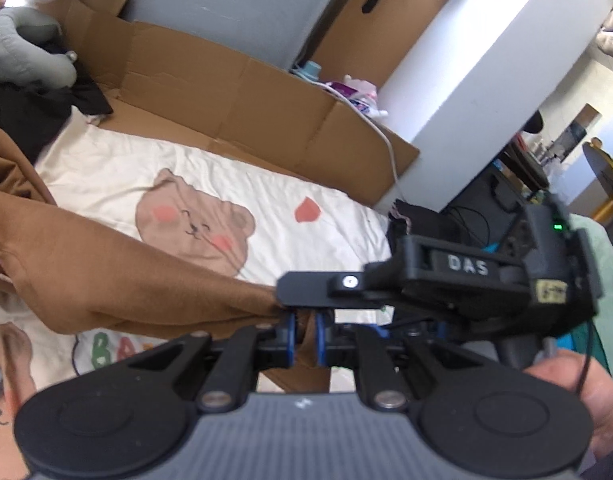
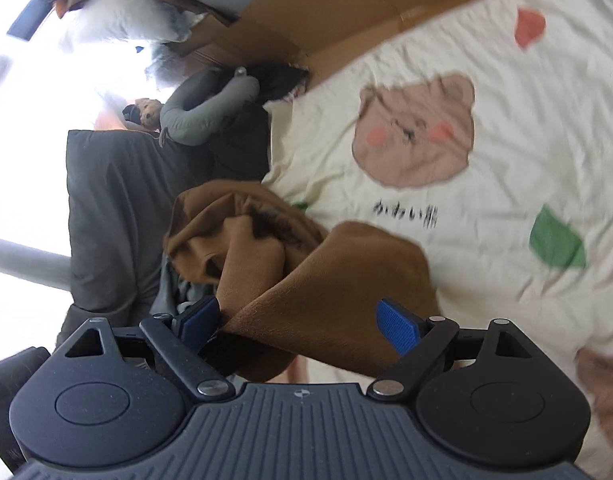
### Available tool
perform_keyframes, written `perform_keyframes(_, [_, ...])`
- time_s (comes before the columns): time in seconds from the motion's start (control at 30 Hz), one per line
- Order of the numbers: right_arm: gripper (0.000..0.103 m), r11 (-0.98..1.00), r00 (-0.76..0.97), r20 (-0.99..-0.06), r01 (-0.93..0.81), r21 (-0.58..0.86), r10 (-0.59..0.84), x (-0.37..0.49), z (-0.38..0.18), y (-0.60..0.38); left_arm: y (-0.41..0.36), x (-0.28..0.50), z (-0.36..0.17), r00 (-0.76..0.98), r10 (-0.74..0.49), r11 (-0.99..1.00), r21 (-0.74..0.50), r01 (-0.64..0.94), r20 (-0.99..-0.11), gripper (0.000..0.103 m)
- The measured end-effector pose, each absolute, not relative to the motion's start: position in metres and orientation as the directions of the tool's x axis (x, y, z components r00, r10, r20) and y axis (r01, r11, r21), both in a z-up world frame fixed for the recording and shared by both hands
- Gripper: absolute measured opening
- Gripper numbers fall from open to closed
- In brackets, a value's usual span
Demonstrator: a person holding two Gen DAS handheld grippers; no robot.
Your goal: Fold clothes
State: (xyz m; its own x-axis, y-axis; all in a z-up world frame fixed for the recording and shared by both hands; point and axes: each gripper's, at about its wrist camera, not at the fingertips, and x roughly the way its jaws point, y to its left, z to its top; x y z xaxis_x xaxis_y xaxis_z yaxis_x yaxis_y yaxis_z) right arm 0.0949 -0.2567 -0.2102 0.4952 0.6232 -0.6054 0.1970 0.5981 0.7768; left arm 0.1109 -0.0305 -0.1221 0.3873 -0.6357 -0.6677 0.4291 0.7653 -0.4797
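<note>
The brown garment [image 1: 118, 276] runs as a long band across the left wrist view, its long axis going from a bunched mass at the left edge down and to the right, where it narrows into a gathered end. That end sits between the blue pads of the left gripper [image 1: 304, 338]; the fingers [image 1: 289, 334] are drawn nearly together and pinch a fold of the brown cloth between them. The other gripper's black body, marked "DAS", crosses just above this pinch. A hand [image 1: 562, 396] shows at the lower right edge of that view. In the right wrist view the garment [image 2: 334, 280] lies crumpled, one broad flap reaching toward the camera and passing between the fingers of the right gripper [image 2: 298, 320]. These fingers [image 2: 396, 326] stand wide apart; the cloth touches the left pad, while the right pad looks clear of it, so nothing is clamped. The garment hangs over and rests on a bed covered by a cream sheet [image 1: 306, 184] printed with bear faces [image 2: 414, 132] and coloured shapes. Flattened cardboard [image 1: 226, 92] stands along the far side of the bed, a grey neck pillow [image 1: 22, 48] and dark clothing [image 2: 118, 208] lie at its head, and a white wall [image 1: 486, 72] rises beyond.
</note>
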Motion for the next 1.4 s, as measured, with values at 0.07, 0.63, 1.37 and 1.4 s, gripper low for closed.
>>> perform_keyframes(0.07, [0.09, 0.57, 0.478, -0.596, 0.218, 0.792, 0.646, 0.095, -0.219, -0.256, -0.03, 0.108, -0.124, 0.37, -0.654, 0.749, -0.494, 0.441, -0.66, 0.01])
perform_keyframes(0.63, [0.007, 0.463, 0.458, -0.501, 0.202, 0.863, 0.734, 0.098, -0.236, -0.234, -0.001, 0.09, -0.138, 0.279, -0.725, 0.676, -0.575, 0.461, -0.629, 0.014])
perform_keyframes(1.37, [0.0, 0.594, 0.561, -0.668, 0.346, 0.726, 0.489, 0.032, -0.214, -0.325, 0.056, 0.126, -0.151, 0.387, -0.33, 0.941, -0.269, 0.203, -0.861, 0.042])
perform_keyframes(1.4, [0.0, 0.592, 0.567, -0.669, 0.353, 0.724, 0.481, 0.027, -0.214, -0.331, 0.055, 0.125, -0.152, 0.386, -0.327, 0.942, -0.268, 0.2, -0.862, 0.042])
